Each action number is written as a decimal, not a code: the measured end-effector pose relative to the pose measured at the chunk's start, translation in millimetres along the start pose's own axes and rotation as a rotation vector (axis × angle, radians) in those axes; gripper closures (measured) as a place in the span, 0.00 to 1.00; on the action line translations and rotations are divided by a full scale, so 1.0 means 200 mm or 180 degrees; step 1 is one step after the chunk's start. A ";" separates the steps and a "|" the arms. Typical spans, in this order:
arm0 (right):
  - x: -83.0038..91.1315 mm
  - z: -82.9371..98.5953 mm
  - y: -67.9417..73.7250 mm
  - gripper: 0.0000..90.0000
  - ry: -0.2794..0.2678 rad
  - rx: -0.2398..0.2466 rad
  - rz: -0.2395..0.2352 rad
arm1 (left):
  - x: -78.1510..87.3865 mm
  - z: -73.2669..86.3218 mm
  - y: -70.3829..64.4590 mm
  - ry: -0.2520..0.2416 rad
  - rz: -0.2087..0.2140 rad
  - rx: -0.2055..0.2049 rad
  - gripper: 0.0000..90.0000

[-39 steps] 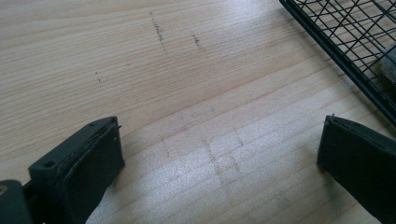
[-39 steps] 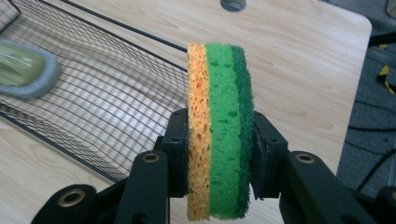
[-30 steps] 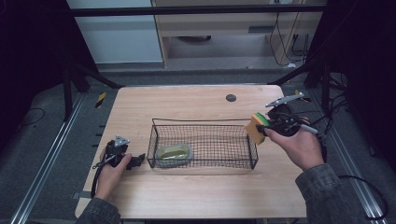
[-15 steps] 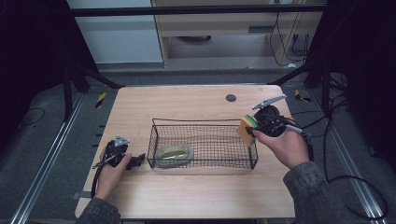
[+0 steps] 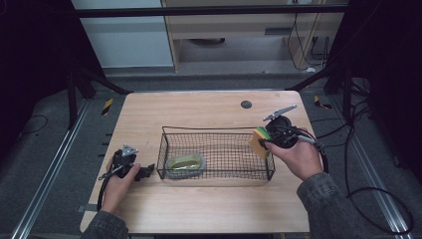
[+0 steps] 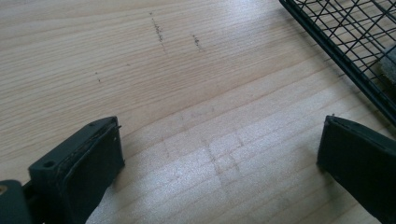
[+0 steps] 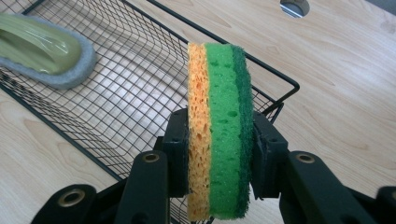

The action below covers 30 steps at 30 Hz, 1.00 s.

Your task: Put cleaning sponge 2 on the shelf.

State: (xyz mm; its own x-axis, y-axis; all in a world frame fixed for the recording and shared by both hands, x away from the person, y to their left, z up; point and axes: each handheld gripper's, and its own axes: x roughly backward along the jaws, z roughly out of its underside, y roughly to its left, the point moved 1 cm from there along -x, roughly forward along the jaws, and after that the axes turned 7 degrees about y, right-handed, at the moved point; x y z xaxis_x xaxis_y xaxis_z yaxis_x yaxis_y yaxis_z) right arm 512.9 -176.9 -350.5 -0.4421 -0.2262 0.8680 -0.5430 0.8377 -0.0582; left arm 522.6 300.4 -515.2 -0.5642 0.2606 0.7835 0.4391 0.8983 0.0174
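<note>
Right gripper view: right hand-held gripper (image 7: 219, 154) clamps sponge (image 7: 219, 126) above basket (image 7: 116, 93).

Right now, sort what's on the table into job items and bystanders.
In the job: orange and green layered sponge, right gripper clamping it, black wire basket.
Lying about: grey-edged green scrubber in the basket, left gripper, round table hole.

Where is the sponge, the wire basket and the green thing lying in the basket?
sponge (image 7: 219, 130), right gripper view, green middle layer.
wire basket (image 5: 214, 129), high view, far rim.
green thing (image 5: 185, 163), high view, its top.
</note>
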 end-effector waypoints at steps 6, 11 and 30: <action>-0.05 0.00 -0.02 0.72 0.0038 -0.0002 0.0032 | 0.00 0.00 0.00 0.0005 -0.0003 -0.0006 0.00; -0.10 -0.01 -0.03 0.72 0.0078 -0.0021 0.0050 | 0.00 0.00 0.00 0.0006 -0.0003 -0.0005 0.00; -0.25 0.01 -0.04 0.72 0.0222 -0.0062 0.0066 | 0.00 0.00 0.00 0.0005 -0.0001 -0.0010 0.00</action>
State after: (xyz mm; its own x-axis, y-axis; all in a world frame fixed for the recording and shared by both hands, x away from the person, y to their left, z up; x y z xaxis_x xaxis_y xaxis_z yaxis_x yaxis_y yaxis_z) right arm 538.3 -173.9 -394.5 -0.4020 -0.1741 0.8989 -0.5200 0.8515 -0.0676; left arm 523.3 300.5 -515.1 -0.5632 0.2598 0.7844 0.4412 0.8972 0.0196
